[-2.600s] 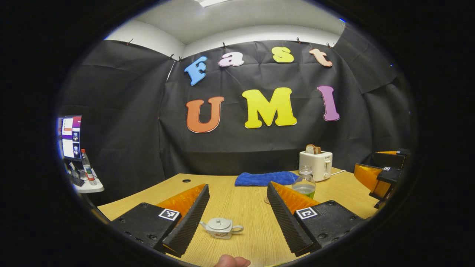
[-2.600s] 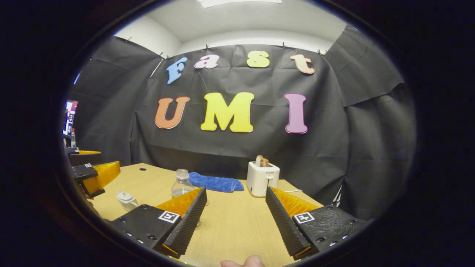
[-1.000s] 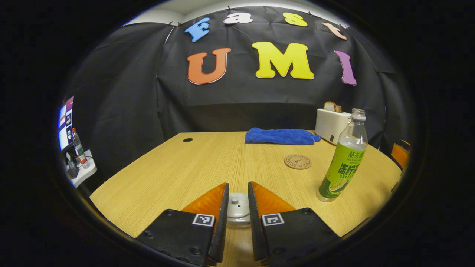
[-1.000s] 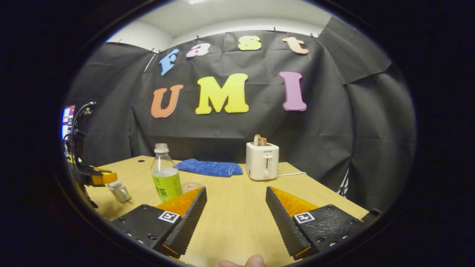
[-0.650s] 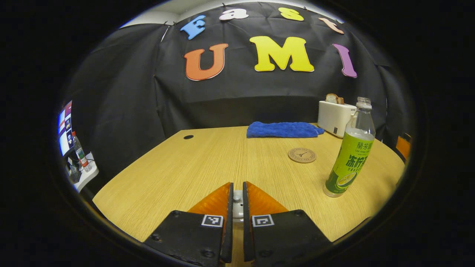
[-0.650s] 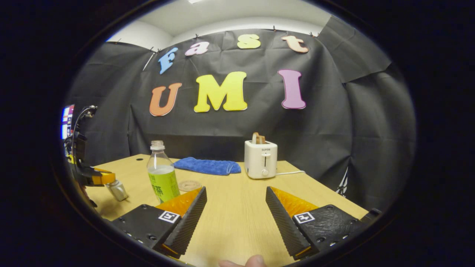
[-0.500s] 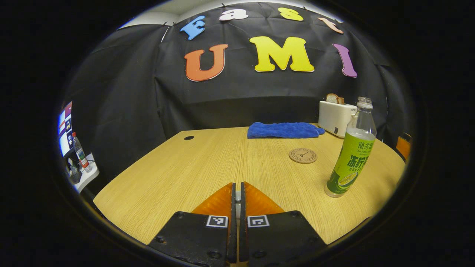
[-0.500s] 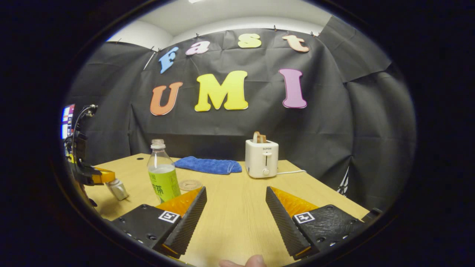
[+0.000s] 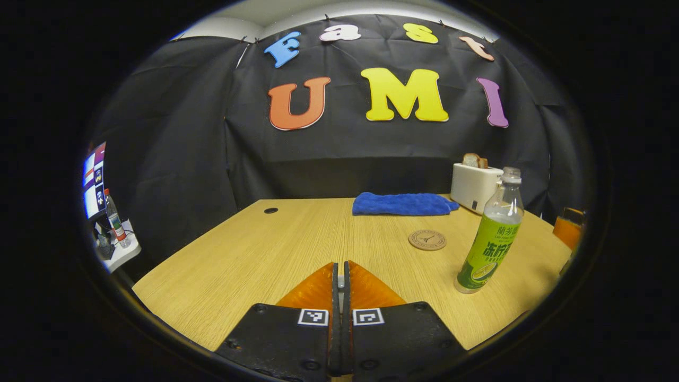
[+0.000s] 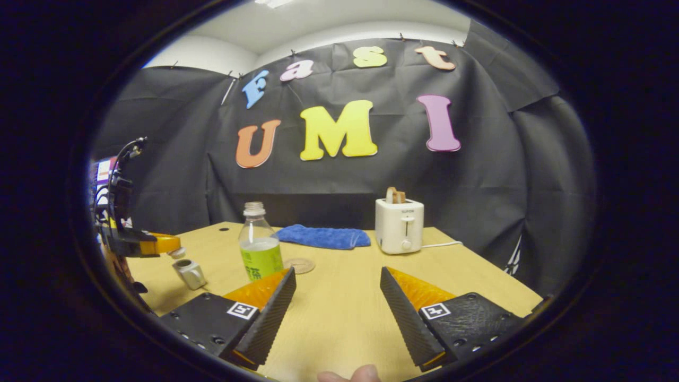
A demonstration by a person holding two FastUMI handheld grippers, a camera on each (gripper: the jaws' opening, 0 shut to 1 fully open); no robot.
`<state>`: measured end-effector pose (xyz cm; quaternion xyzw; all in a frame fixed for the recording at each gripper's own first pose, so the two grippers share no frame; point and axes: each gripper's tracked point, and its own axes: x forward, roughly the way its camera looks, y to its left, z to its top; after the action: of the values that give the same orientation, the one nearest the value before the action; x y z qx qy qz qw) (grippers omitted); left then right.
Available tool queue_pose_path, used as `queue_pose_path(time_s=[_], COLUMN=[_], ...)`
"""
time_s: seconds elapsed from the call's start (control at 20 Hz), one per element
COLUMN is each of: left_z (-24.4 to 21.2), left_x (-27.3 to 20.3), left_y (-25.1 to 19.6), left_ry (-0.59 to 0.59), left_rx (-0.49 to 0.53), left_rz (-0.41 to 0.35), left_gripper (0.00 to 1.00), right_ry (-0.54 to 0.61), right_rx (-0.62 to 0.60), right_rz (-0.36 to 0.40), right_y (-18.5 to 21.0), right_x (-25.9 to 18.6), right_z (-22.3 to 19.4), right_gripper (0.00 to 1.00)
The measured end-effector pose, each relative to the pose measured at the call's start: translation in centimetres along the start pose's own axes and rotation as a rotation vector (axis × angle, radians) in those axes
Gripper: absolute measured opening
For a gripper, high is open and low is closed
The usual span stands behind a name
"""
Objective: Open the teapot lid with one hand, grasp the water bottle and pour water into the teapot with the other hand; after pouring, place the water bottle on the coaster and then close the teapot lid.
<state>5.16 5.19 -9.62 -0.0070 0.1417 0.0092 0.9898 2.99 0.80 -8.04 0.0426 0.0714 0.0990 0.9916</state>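
In the left gripper view my left gripper (image 9: 339, 265) is shut, with a thin sliver of the teapot lid's knob (image 9: 340, 286) between its fingers. The right gripper view shows it at the far left (image 10: 172, 246), holding the small lid (image 10: 177, 252) just above the open grey teapot (image 10: 189, 272). The water bottle (image 10: 259, 250) with a green label stands upright, uncapped, right of the teapot, seen too in the left gripper view (image 9: 490, 239). A round coaster (image 10: 298, 265) (image 9: 427, 240) lies behind it. My right gripper (image 10: 337, 297) is open and holds nothing, short of the bottle and to its right.
A blue cloth (image 9: 403, 204) (image 10: 323, 236) lies at the back of the wooden table (image 9: 254, 254). Beside it stands a white toaster (image 10: 399, 225) with bread and a cord. A side shelf with a screen and a bottle (image 9: 114, 223) is off the table's left edge.
My left gripper came down over the teapot, shut on the lid's knob, and has now lifted the lid off the pot. My right gripper stayed open and shifted slightly.
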Motion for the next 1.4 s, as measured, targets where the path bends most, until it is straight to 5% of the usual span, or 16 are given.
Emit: queue_pose_path(time_s=[0.4, 1.0, 1.4], left_z=[1.0, 2.1, 2.1], left_x=[-2.8, -4.4, -4.3], left_y=[0.8, 2.3, 3.3], left_ry=[-0.046, -0.101, -0.106], left_rx=[-0.039, -0.065, -0.07], left_rz=[-0.013, -0.008, -0.004], left_gripper=[0.03, 0.03, 0.03], right_ry=[0.05, 0.124, 0.113], right_rx=[-0.069, -0.034, -0.034], right_rz=[0.158, 0.093, 0.062], right_y=[7.2, 9.3, 10.0], right_x=[0.8, 8.3, 9.3], right_z=[-1.9, -4.3, -4.4], right_gripper=[0.98, 0.98, 0.86])
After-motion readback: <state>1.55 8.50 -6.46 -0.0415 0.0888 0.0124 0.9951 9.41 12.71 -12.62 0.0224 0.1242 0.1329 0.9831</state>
